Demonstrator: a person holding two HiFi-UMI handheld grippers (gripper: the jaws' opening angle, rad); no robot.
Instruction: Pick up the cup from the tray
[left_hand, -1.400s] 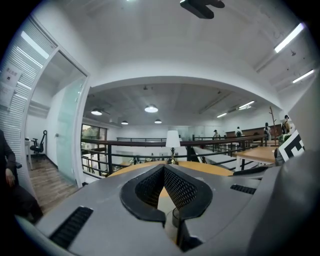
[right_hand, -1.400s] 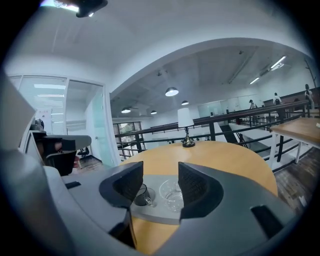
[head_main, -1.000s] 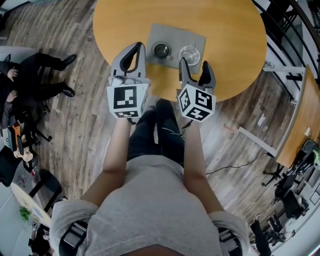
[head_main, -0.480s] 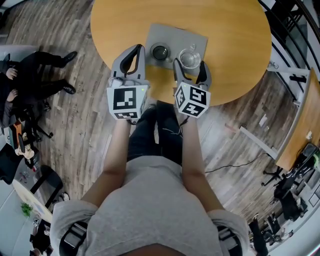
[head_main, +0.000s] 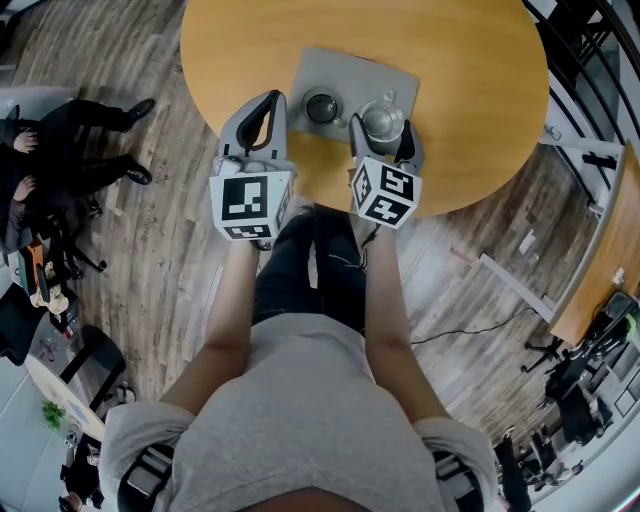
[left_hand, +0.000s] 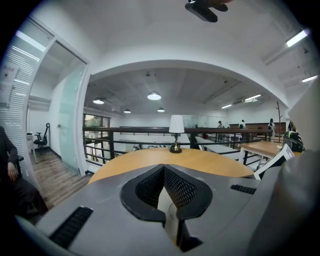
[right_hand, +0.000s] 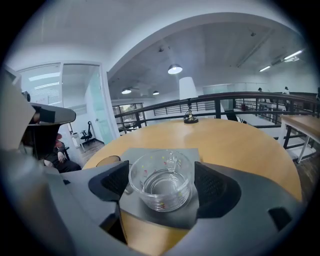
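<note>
A grey tray (head_main: 350, 70) lies on the round wooden table (head_main: 450, 60). On it stand a clear glass cup (head_main: 382, 117) and, to its left, a small dark cup (head_main: 322, 104). My right gripper (head_main: 382, 130) is open with the glass cup (right_hand: 161, 186) between its pads (right_hand: 212, 186); a thin gap shows on each side. Its jaws have just been opening. My left gripper (head_main: 271, 98) is shut on nothing and hovers over the table's near edge, left of the tray. In the left gripper view its tips (left_hand: 163, 170) meet, and neither tray nor cups show there.
A small table lamp (left_hand: 175, 132) stands at the table's far side. A seated person in dark clothes (head_main: 60, 150) is on the floor side at the left. A railing (right_hand: 240, 100) runs behind the table.
My right gripper has moved forward and down, and its jaws now flank the glass cup. They stand wider than a second ago. The left gripper has sunk slightly.
</note>
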